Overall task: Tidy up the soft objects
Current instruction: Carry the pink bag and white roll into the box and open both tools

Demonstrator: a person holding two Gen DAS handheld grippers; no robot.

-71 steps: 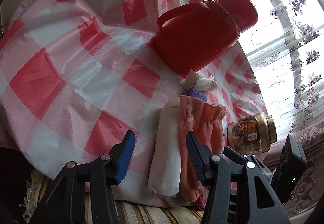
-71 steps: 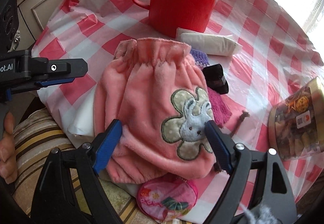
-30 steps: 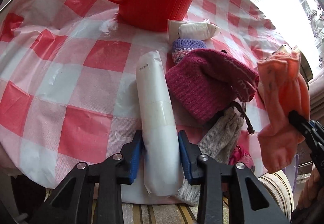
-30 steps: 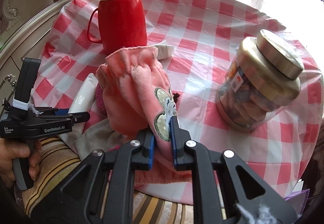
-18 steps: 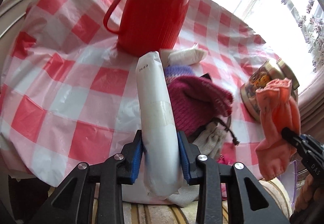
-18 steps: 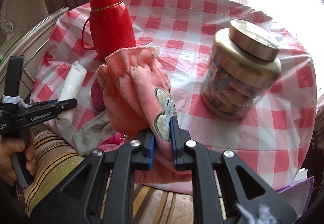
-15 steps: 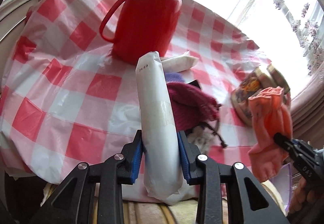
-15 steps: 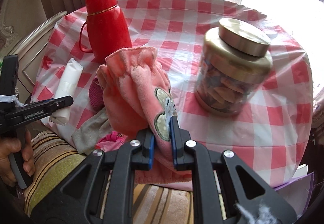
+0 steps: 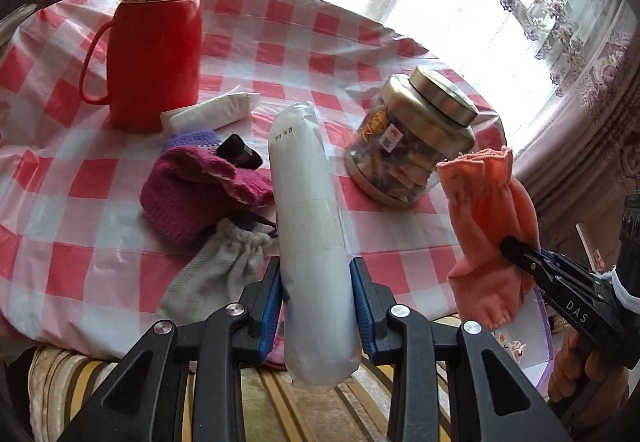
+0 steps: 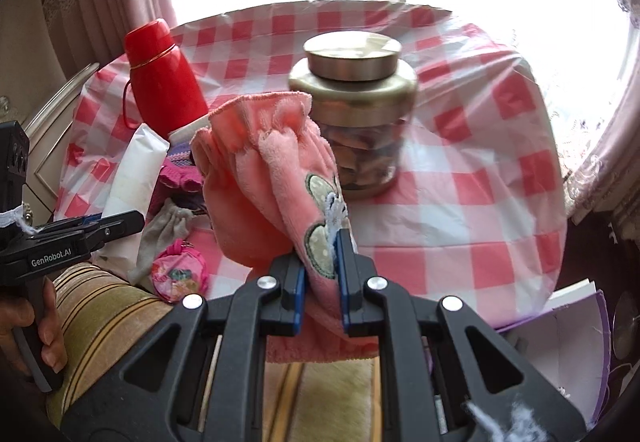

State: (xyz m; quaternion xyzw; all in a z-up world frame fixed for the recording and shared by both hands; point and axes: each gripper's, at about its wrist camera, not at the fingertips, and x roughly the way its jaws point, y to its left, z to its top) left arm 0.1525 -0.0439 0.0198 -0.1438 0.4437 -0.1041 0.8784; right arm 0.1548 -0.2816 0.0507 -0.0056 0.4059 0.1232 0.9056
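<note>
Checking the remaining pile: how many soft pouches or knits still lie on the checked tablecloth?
3 visible: magenta knitted pouch mid-table, grey drawstring cloth bag at the near edge, small pink printed pouch beside it. More may be hidden underneath.

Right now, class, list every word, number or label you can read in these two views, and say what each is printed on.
"GenRobot.AI": on the side of the left gripper, in the right wrist view.
"DAS": on the arm of the right gripper, in the left wrist view.
Dark date stamp on the white packet: digits too blurred to read for sure.
Labels on the glass jar: too small to read.
</note>
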